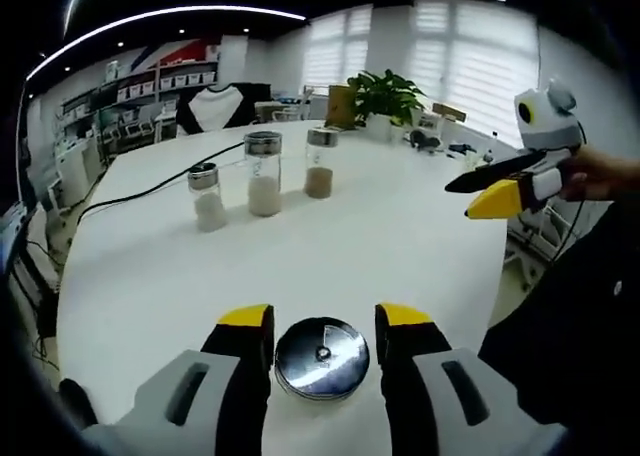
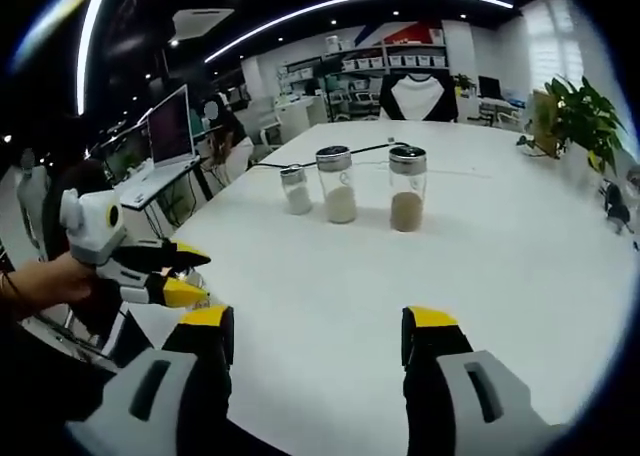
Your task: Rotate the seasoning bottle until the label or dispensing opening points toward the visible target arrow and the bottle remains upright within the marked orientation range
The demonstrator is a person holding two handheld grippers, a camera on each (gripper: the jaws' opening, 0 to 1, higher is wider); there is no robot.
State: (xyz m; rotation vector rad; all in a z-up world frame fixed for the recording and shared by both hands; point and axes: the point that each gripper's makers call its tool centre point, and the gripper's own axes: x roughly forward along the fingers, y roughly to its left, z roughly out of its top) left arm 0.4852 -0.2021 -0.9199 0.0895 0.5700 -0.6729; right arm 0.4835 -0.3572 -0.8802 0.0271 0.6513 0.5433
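**Left gripper around a bottle lid, three more bottles standing across the table**

On the white table, in the left gripper view, the left gripper has its two yellow-tipped jaws on both sides of a seasoning bottle, seen from above by its round metal lid. The jaws stand close to the lid, but I cannot tell if they press it or only sit beside it. Further away three glass bottles stand upright in a row: a short one, a taller one with pale powder, and one with brown powder. A black cable runs behind them, and a potted plant stands at the far edge.

The right gripper hangs above bare table with its jaws wide apart and nothing between them. A laptop stands on a desk at the left.
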